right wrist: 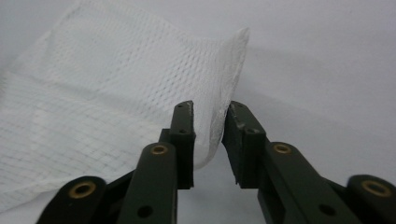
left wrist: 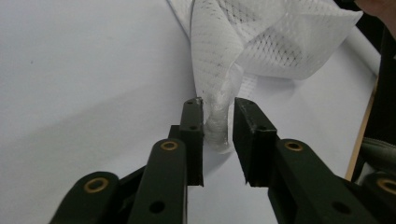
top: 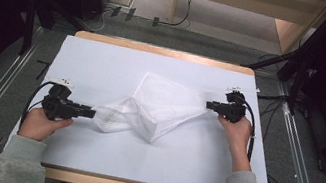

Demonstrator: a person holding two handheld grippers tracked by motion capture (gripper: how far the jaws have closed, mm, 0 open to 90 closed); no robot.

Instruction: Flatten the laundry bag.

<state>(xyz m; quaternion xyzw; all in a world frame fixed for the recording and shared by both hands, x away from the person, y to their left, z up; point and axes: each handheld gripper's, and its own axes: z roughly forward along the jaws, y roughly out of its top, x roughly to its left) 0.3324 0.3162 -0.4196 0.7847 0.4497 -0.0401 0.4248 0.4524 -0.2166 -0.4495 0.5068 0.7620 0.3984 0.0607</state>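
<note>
So the white mesh bag is lying crumpled and half-folded around the middle of the table, and both grippers sit at its opposite ends. The left gripper has its jaws parted with a twisted corner of the bag loose between them, not pinched. Same with the right gripper: jaws apart, a mesh edge standing in the gap. My worry is that mesh snags on a jaw edge, so pulling away could drag the bag and undo the fold.
</note>
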